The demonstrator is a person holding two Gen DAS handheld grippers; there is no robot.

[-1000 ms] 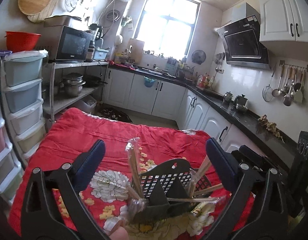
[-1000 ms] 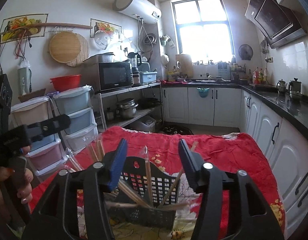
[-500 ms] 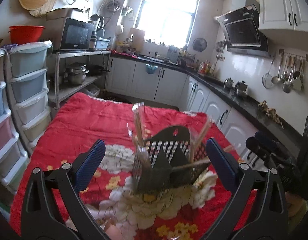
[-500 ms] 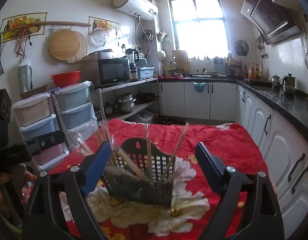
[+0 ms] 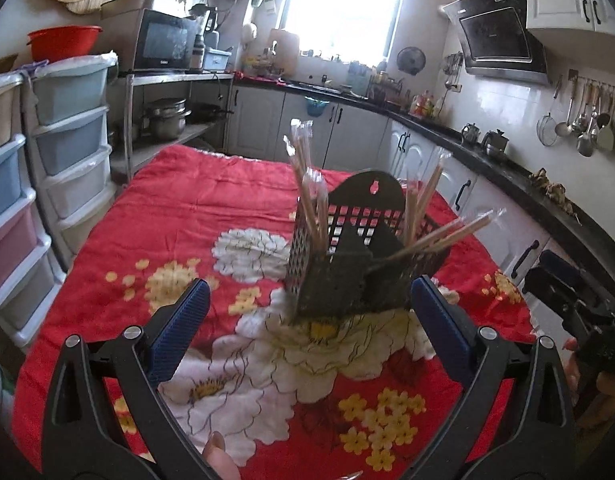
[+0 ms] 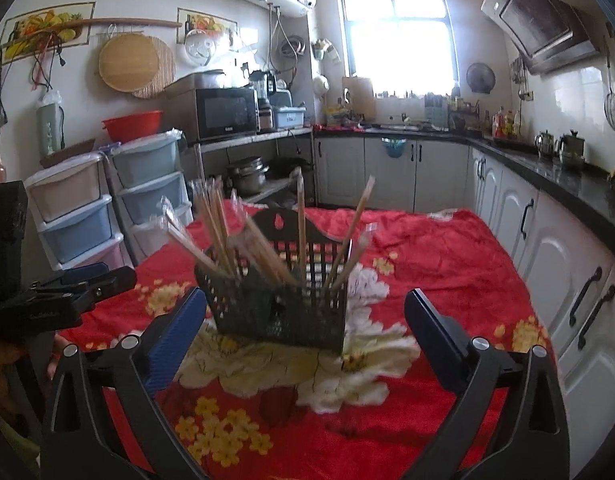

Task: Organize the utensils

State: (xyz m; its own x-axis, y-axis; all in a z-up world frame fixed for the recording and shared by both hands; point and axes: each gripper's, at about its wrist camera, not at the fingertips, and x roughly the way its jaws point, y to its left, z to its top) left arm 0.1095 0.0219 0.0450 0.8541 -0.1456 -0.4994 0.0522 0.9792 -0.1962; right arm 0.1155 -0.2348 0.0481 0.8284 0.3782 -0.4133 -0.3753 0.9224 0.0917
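- On red floral cloth [image 5: 179, 216], mid-table: black perforated utensil basket [image 5: 339, 280], upright, standing on the big white flower print; arched back panel with hanging slot faces away from both cameras
- Stuffed with plastic-wrapped chopsticks [image 5: 307, 196]; bunch at basket's left side leaning up and left; a few at right side fanned out, two [image 5: 447, 236] tilted low toward the counter
- Left gripper [image 5: 307, 312]: spread wide, blue pads [image 5: 179, 332] either side of basket's near face, apart from it; nothing pinched
- Right gripper [image 6: 303, 320]: jaws opening, near full spread; basket [image 6: 283, 304] ahead between the fingers, pads [image 6: 175, 336] clear of it; no contact visible
- Left view: right tool's black body [image 5: 567, 300] at right edge, beside table
- Right view: left tool [image 6: 67, 292] at left edge, level with basket, apart from it
- Behind: stacked plastic drawers [image 6: 147, 184], microwave [image 6: 227, 112], dark countertop [image 6: 567, 176]
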